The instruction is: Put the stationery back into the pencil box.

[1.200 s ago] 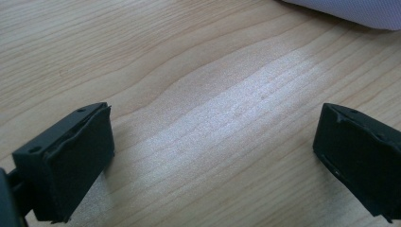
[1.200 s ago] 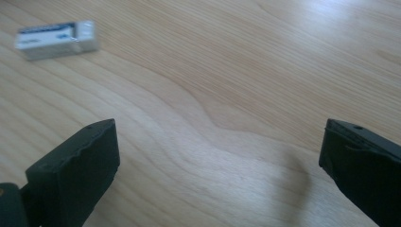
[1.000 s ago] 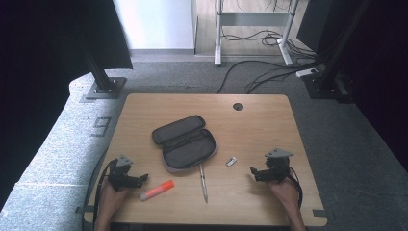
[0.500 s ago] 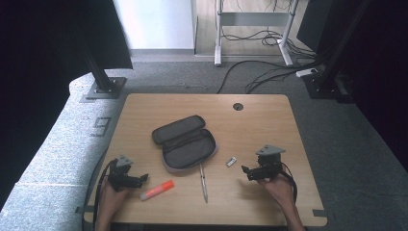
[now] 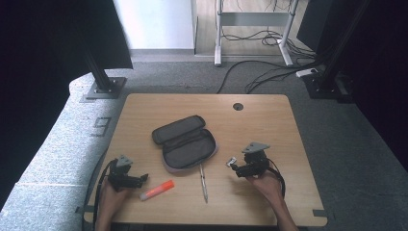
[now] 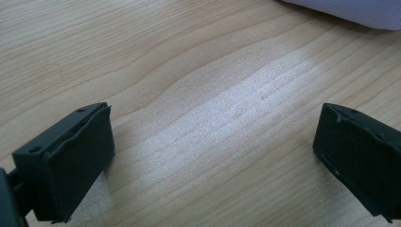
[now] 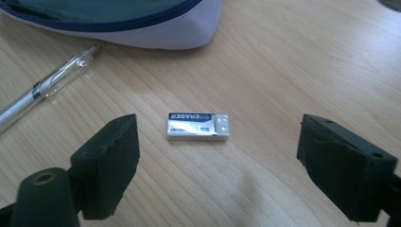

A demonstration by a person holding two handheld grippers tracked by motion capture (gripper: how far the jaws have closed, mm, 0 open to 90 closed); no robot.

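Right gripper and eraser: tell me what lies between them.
Nothing but bare wood. In the right gripper view the eraser lies on the table just ahead of the right gripper, untouched, jaws open.

High view overhead, facing forward-down, 2 gripper views close on table (image 5: 288, 120)

Soft overhead light, pale sheen on table (image 6: 246, 113), dark room edges, near fingers (image 7: 108, 165) blurred

An office or lab workroom; a wooden desk (image 5: 288, 125) with a cable hole (image 5: 237, 106) stands on grey carpet (image 5: 365, 144); loose cables (image 5: 269, 77) trail behind it beneath a metal-framed table (image 5: 250, 19); dark monitors (image 5: 317, 19) flank it.
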